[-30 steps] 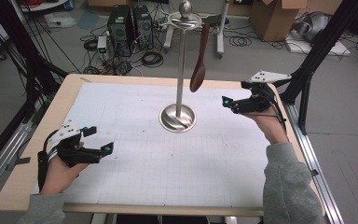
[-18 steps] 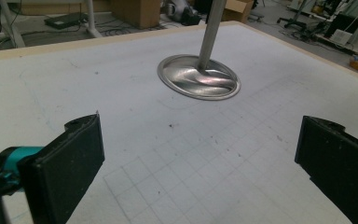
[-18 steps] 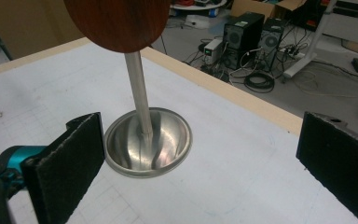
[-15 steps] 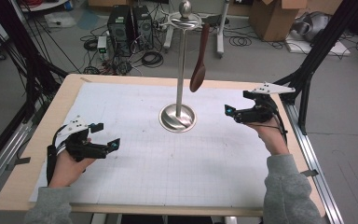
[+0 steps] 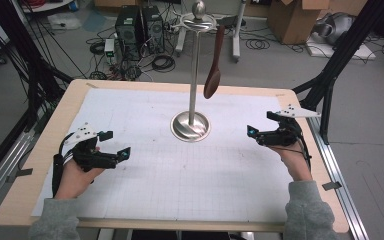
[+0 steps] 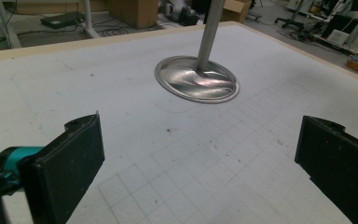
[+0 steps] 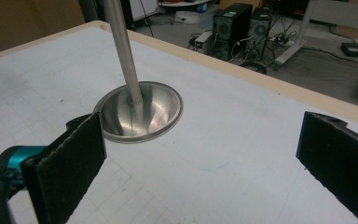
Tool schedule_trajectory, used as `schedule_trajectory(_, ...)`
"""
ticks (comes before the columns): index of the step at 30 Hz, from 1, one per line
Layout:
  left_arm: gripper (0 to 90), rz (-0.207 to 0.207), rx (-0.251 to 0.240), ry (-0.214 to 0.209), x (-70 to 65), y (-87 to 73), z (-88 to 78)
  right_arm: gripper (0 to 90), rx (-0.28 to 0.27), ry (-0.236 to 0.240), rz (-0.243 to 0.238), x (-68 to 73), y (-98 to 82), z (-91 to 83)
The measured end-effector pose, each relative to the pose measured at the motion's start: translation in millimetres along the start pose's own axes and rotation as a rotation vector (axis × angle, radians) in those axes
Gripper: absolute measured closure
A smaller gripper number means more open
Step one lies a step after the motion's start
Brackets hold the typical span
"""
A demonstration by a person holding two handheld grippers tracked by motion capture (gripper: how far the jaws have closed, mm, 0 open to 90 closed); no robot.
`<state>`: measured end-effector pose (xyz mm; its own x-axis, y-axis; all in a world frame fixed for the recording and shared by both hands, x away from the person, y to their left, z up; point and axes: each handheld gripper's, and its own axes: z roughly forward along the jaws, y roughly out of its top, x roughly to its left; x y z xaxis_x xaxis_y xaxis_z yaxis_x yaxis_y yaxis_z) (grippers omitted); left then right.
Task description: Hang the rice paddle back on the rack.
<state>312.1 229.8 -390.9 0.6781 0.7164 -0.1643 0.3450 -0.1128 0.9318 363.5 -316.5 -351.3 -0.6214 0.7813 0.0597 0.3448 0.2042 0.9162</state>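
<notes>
A metal stand rises from its round base (image 5: 191,126) in the middle of the table, with a brown wooden spoon (image 5: 213,75) hanging from the ring at its top. My left gripper (image 5: 116,144) rests low over the paper at the left, open and holding nothing. In the left gripper view the wide-apart jaws of this gripper (image 6: 200,158) frame the base (image 6: 197,79) ahead. My right gripper (image 5: 260,125) is at the right, open and pointing toward the stand. In the right gripper view that gripper (image 7: 200,158) is open too, with the base (image 7: 140,112) and pole (image 7: 121,46) ahead and nothing between the pads.
White grid paper (image 5: 180,185) covers the wooden table (image 5: 45,150). Black frame posts (image 5: 340,55) stand at both sides. On the floor beyond the far edge are computer towers (image 5: 140,25), cables and cardboard boxes (image 5: 290,17).
My right gripper has drawn back from the stand toward the near edge. My left gripper has shifted slightly right and turned. The stand and spoon have not moved.
</notes>
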Motion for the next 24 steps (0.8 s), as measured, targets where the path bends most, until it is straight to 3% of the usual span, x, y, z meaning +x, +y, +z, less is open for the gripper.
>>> schedule_trajectory(8,1.8,-0.012,0.011,0.003,2.2,-2.2,0.9,0.0,-0.003,-0.012,0.049,-2.8,-19.6,-6.6)
schedule_trajectory(18,1.8,-0.007,0.012,0.005,1.9,-2.3,1.2,0.0,0.004,-0.006,0.044,-2.2,-33.6,-9.3)
schedule_trajectory(24,1.7,-0.011,0.022,0.009,2.1,-2.7,1.8,0.0,0.004,-0.012,0.078,-6.4,-44.1,-13.8)
